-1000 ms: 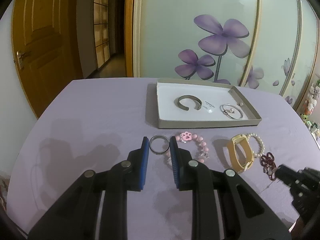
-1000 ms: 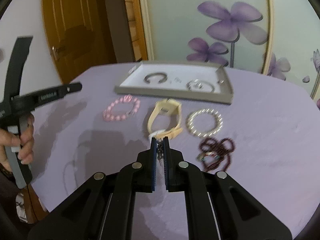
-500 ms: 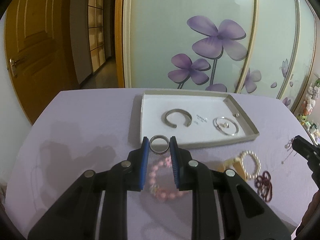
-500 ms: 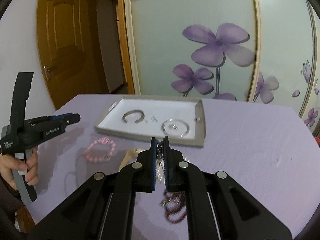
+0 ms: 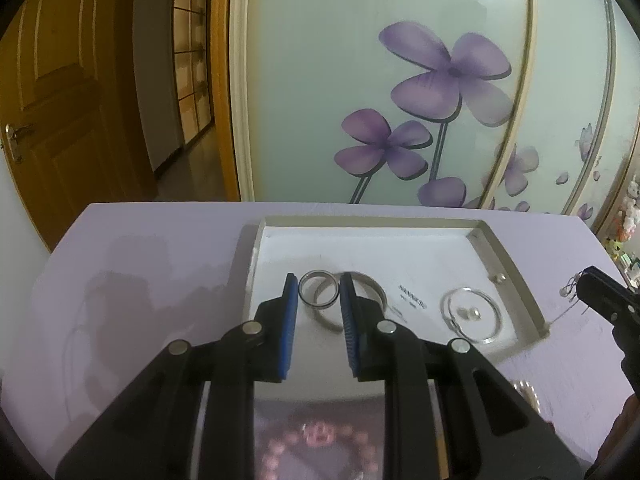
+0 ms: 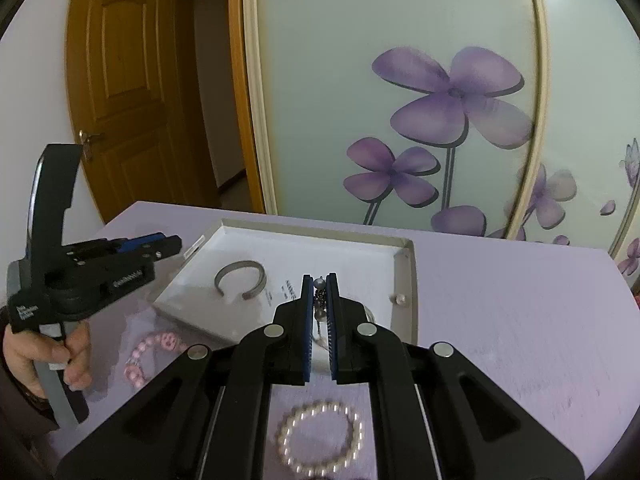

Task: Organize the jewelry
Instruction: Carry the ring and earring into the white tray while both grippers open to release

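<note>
Both grippers hang over the tray (image 5: 516,268), left gripper (image 5: 319,294) clamping a silver ring (image 5: 318,289), right gripper (image 6: 319,296) pinching a dangly earring (image 6: 319,298), seemingly ready to drop both inside.

Place: I take this for a home, likely a bedroom.
Doors: sliding glass wardrobe panels (image 5: 400,92) printed with purple flowers; a panelled wooden door (image 6: 120,92).
Surface: lavender-covered table (image 6: 500,312).
Clutter: small toys (image 5: 628,220) at the right edge.
</note>
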A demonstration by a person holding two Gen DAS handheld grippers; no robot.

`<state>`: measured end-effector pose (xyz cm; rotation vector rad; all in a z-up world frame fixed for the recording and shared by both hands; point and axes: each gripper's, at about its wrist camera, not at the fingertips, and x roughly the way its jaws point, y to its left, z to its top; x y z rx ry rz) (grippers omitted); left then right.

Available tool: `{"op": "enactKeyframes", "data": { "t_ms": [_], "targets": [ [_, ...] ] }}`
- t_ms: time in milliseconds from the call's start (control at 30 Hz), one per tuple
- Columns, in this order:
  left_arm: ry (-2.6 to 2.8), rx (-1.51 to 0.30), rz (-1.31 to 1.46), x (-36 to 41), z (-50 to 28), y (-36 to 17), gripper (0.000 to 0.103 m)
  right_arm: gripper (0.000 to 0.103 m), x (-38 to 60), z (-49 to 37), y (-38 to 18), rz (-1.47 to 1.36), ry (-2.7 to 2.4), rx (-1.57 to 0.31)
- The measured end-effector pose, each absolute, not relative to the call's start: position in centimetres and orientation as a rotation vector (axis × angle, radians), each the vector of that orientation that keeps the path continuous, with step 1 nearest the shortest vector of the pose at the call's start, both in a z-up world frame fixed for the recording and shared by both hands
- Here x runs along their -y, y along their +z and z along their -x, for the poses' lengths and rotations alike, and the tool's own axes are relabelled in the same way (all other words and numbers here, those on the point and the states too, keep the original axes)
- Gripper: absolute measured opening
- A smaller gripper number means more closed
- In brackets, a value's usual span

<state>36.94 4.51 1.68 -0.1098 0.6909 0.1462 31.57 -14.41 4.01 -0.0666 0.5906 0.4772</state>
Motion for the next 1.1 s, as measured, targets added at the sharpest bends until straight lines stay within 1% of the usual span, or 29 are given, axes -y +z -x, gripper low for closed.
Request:
{"op": "enactKeyframes", "data": {
  "t_ms": [200,500,933,1100],
  "targets": [
    [0.151,-0.704,0.113,-5.2,-39.5,0.6,0.022,0.007,13.5,-33.7,3.0,0.071,0.488,-0.606],
    [0.132,-0.725,0.093,-4.8,-41.8,-0.5,0.022,0.007,13.3,-34.7,1.7,0.072,0.490,-0.624],
    [0.122,-0.762,0.105,-4.9,-43.1,-2.4,0.022,0.007,12.3,-36.3,-0.5,0.082,0.497,-0.674],
    [0.119,-0.765,0.104,-4.8,-43.3,-2.6,0.022,0.008,12.3,-36.2,-0.7,0.074,0.506,-0.686]
  ]
}}
